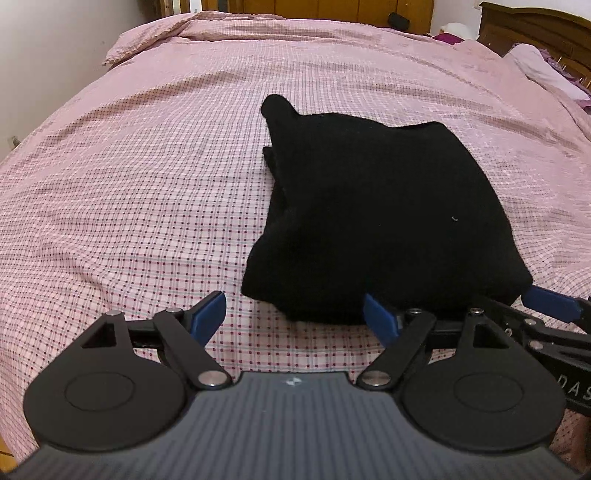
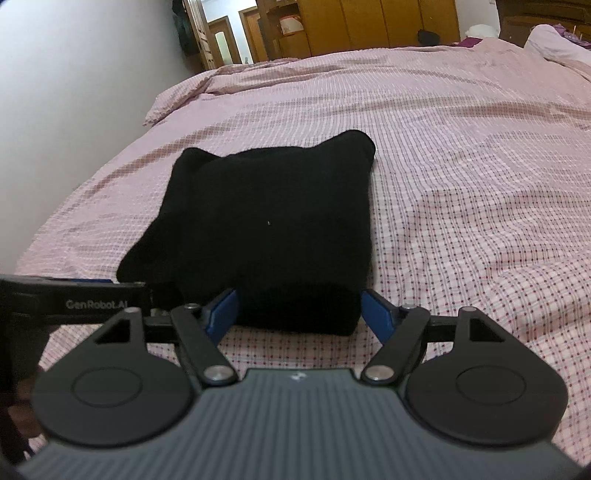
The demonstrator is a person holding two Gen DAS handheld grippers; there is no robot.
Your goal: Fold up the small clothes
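We are holding the left gripper (image 1: 295, 314) wide open and empty; the black folded garment (image 1: 376, 221) is lying ahead, overlapping its right finger. The right gripper (image 2: 297, 312) is spreading wide, fingers flanking the garment's near edge, gripping nothing. A pink checked bedspread (image 2: 480, 221) is lying underneath, wooden wardrobes (image 2: 369, 22) beyond.
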